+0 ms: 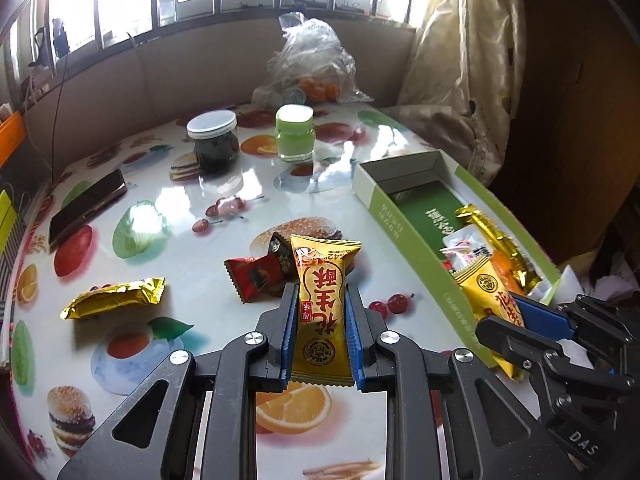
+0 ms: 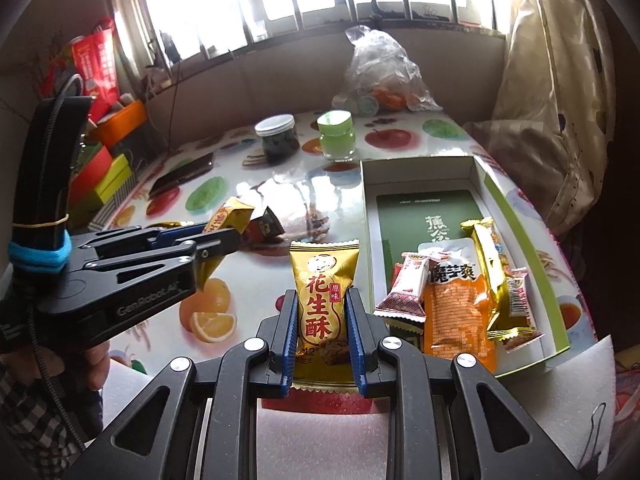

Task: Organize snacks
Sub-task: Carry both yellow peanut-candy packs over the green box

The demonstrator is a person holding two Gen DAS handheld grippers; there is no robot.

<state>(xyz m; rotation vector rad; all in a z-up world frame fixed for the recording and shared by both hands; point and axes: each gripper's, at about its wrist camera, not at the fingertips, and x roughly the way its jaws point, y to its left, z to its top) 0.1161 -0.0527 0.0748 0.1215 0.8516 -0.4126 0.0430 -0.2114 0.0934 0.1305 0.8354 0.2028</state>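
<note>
Snacks: two gripped gold packets [image 1: 320, 312] [image 2: 322, 312], three loose on table [image 1: 192, 208].

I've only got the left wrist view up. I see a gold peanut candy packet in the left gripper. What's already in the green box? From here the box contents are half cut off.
Observer: The right wrist view looks straight into the green box. An orange packet, a small red and white packet and a long gold bar lie at its near end.
Operator: Is the far end of the box free?
Observer: Yes, only a dark green card lies on the floor there.
Operator: What is the right gripper holding?
Observer: The right gripper is shut on its own gold peanut candy packet, printed side up.
</note>
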